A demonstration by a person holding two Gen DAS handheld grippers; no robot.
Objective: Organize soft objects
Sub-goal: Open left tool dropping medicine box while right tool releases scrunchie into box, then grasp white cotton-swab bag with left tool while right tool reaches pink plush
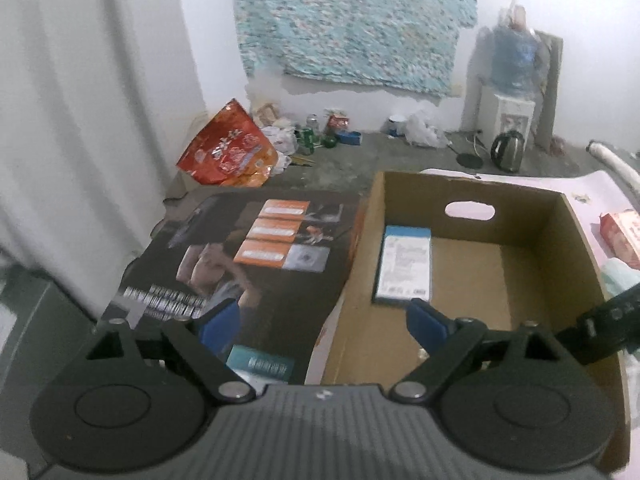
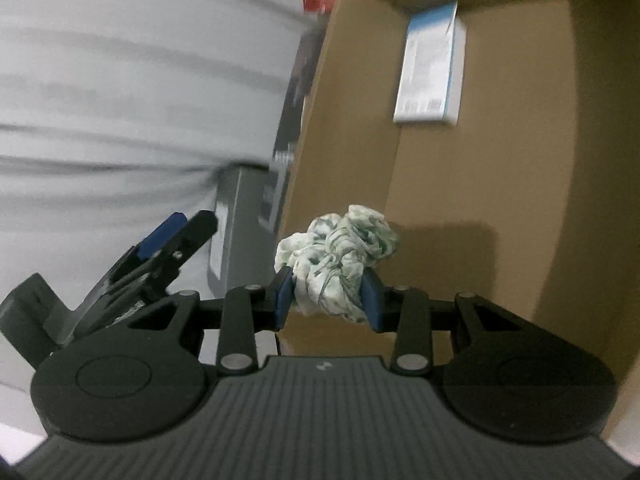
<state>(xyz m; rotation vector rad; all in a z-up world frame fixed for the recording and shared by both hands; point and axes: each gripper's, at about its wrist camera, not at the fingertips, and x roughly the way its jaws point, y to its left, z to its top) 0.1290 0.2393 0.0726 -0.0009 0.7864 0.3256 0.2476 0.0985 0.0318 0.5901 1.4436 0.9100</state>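
Scrunchie (image 2: 338,264) is sitting clamped in the right gripper (image 2: 329,300), hanging over the cardboard box (image 2: 500,200); left gripper (image 1: 326,320) is gaping empty alongside.

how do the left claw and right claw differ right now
The left claw is wide open with nothing between its blue pads; the right claw is shut on a crumpled green-and-white cloth. Both hang over the open cardboard box, which holds a small white-and-blue packet.

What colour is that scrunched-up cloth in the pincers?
White with green marbling; the cloth shows best in the right wrist view.
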